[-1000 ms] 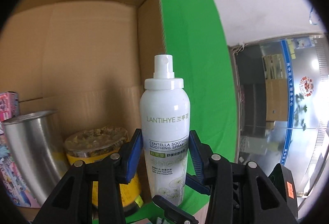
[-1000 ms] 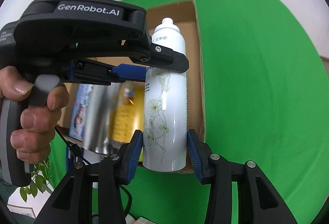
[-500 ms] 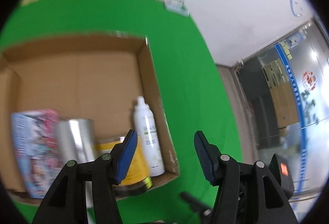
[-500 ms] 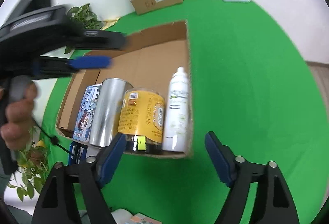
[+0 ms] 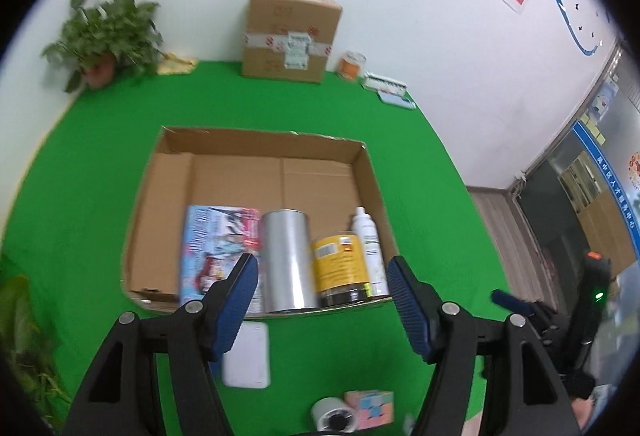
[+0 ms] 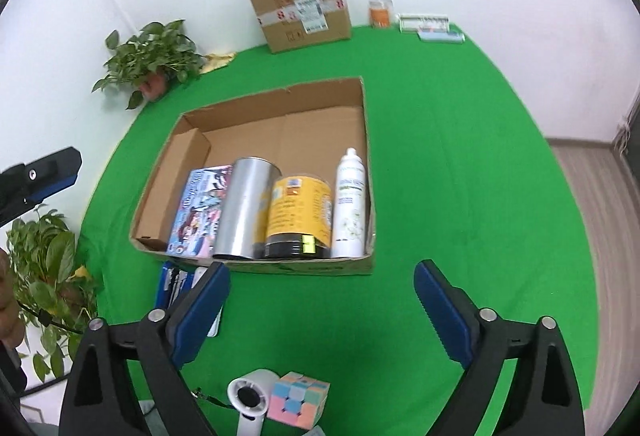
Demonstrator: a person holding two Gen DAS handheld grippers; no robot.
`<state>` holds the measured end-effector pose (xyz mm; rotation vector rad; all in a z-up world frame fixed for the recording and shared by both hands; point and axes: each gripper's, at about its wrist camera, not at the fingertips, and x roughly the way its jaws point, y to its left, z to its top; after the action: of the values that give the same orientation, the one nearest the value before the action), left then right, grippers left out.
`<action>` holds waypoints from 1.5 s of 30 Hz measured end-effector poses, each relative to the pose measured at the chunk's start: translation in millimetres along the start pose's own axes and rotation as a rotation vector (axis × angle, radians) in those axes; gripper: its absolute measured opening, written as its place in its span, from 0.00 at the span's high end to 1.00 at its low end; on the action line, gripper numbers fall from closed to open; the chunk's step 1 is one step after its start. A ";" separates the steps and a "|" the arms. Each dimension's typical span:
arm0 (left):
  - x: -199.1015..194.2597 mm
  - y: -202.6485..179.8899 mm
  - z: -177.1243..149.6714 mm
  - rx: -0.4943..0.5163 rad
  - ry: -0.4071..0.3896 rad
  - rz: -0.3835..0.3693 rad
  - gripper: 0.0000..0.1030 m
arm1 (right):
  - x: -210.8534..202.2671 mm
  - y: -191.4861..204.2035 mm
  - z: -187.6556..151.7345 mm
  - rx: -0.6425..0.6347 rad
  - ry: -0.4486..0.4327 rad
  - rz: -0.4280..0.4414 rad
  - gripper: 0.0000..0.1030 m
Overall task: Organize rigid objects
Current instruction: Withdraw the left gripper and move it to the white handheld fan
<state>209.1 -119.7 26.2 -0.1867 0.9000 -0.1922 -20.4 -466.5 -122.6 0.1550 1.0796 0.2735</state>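
Both grippers hang over a green bench [image 6: 460, 155], jaws wide and holding nothing, having just been opening. Ahead of the right gripper [image 6: 320, 310], an open carton [image 6: 366, 139] holds four things in a row along its near wall: a comic box [image 6: 200, 207], a steel can [image 6: 244, 207], a yellow tin [image 6: 298, 211] and a white spray bottle [image 6: 350, 201], which lies in the carton's right corner, touching the tin. The left gripper [image 5: 320, 302] frames the same row from above, the steel can and tin showing between its jaws. Nearer than the jaws, outside the carton, lie a pastel cube [image 6: 298, 398], a small white fan [image 6: 250, 402] and a white slab [image 5: 246, 354].
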 end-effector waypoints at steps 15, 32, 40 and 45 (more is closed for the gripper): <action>-88.9 73.3 -79.5 0.068 -0.094 0.079 0.22 | -77.5 118.1 -72.1 -0.047 -0.011 -0.016 0.01; -54.9 114.9 -162.6 -0.022 0.238 -0.036 0.22 | -51.0 110.2 -147.1 -0.007 0.188 0.032 0.01; -37.0 101.0 -189.5 -0.064 0.318 0.048 0.22 | 19.1 81.9 -180.0 0.052 0.405 0.059 0.06; -5.2 91.1 -206.4 -0.136 0.392 0.044 0.22 | 45.6 60.4 -199.5 0.071 0.447 0.115 0.12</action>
<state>50.8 -47.0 -117.2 -0.2606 1.3078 -0.1277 -185.5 -397.0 -238.5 0.2267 1.5279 0.3849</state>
